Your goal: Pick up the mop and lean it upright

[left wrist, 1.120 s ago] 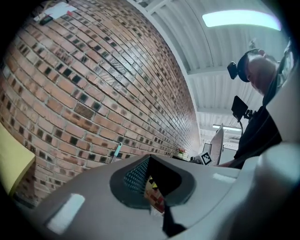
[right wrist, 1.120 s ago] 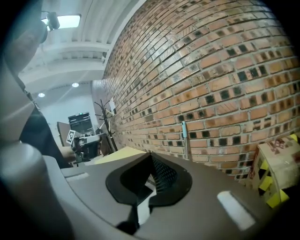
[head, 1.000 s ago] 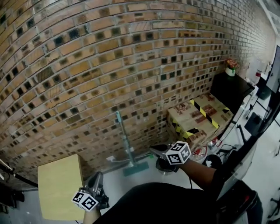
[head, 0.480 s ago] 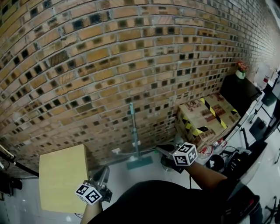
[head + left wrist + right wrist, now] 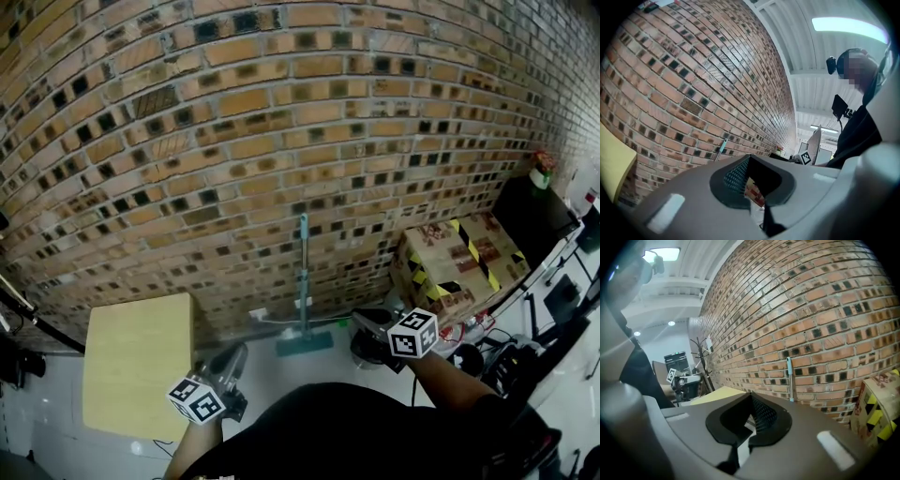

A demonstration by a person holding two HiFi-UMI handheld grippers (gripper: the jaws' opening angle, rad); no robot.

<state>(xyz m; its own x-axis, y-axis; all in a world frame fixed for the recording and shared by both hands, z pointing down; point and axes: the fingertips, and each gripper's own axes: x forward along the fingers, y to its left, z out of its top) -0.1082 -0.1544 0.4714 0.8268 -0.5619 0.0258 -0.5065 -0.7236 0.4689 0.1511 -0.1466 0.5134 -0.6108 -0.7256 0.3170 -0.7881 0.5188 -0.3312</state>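
Note:
The mop [image 5: 304, 281] stands upright against the brick wall, its teal handle resting on the bricks and its flat teal head [image 5: 305, 344] on the floor. Nothing holds it. My left gripper [image 5: 234, 359] is shut and empty, low at the left, well short of the mop. My right gripper [image 5: 363, 320] is shut and empty too, just right of the mop head and apart from it. The handle tip [image 5: 722, 147] shows over the shut jaws of the left gripper [image 5: 751, 161]. In the right gripper view the handle [image 5: 789, 378] rises beyond the closed right gripper [image 5: 751, 397].
A yellow-topped table [image 5: 136, 370] stands at the left by the wall. A cardboard box with yellow-black tape [image 5: 459, 262] sits right of the mop, beyond it a black table [image 5: 539, 211] with a plant. Cables and dark gear [image 5: 469, 356] lie on the floor at the right.
The head view has shifted, so the mop, box and table sit further right in the picture. The mop stays leaning on the wall. Both grippers stay shut and empty.

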